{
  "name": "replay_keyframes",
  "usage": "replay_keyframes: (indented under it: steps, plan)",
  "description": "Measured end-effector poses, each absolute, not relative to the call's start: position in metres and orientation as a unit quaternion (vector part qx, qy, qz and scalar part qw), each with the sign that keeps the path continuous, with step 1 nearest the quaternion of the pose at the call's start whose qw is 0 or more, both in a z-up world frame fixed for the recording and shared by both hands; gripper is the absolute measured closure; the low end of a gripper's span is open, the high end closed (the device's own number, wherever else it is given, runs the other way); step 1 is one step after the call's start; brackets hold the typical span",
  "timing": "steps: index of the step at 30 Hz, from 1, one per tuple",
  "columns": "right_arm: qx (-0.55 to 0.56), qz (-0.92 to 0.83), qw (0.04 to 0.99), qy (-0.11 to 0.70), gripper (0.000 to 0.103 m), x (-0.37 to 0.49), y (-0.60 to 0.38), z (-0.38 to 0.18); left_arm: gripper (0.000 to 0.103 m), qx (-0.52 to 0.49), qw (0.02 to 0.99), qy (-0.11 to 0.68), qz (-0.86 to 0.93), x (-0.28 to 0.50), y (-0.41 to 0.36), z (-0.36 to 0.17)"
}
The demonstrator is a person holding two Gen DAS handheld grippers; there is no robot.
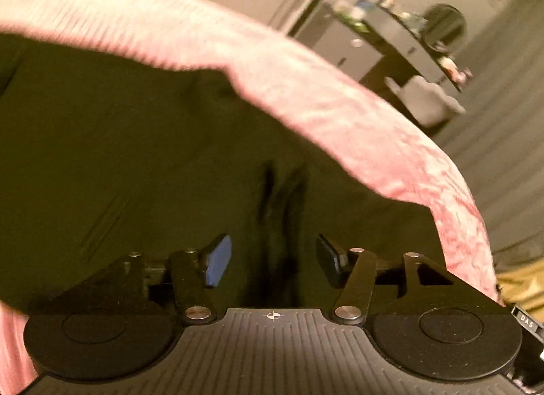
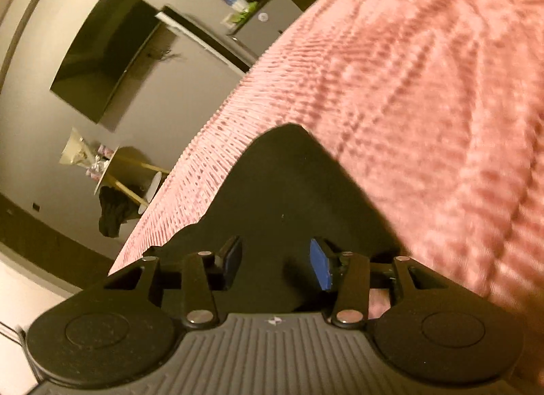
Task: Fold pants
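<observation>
Your left claw (image 1: 272, 260) and right claw (image 2: 277, 264) both stand parted over the dark pants (image 1: 136, 157), gripping nothing. The pants lie flat on the pink bed (image 2: 425, 89), one corner near its edge. Close too shallow and you may pinch only one layer, dragging the fold crooked

Right gripper (image 2: 276, 264) stands with jaws apart, nothing pinched between them, over dark pants (image 2: 289, 191) lying on a pink ribbed bedspread (image 2: 425, 96); a television (image 2: 102, 51) hangs on the wall.
</observation>
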State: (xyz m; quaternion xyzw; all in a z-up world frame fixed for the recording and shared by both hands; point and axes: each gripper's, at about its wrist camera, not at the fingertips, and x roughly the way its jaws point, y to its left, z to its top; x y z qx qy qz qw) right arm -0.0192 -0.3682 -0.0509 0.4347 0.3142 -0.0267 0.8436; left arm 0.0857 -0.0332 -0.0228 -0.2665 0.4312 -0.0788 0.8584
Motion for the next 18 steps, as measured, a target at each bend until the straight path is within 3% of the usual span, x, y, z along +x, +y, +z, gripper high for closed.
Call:
replay_keyframes:
  steps: [4, 12, 17, 18]
  plan:
    - [0.477, -0.037, 0.814, 0.331, 0.05, -0.025, -0.37, -0.06, 0.02, -0.325, 0.839, 0.429, -0.084, 0.08, -0.015, -0.034]
    - [0.471, -0.065, 0.808, 0.347, 0.047, -0.026, -0.362, -0.068, 0.013, -0.355, 0.814, 0.447, -0.106, 0.089, -0.026, -0.048]
    - [0.451, -0.056, 0.821, 0.345, 0.062, -0.022, -0.356, -0.071, 0.014, -0.385, 0.797, 0.451, -0.116, 0.096, -0.03, -0.059]
    - [0.447, -0.056, 0.822, 0.347, 0.064, -0.022, -0.354, -0.07, 0.026, -0.386, 0.794, 0.453, -0.126, 0.098, -0.033, -0.06]
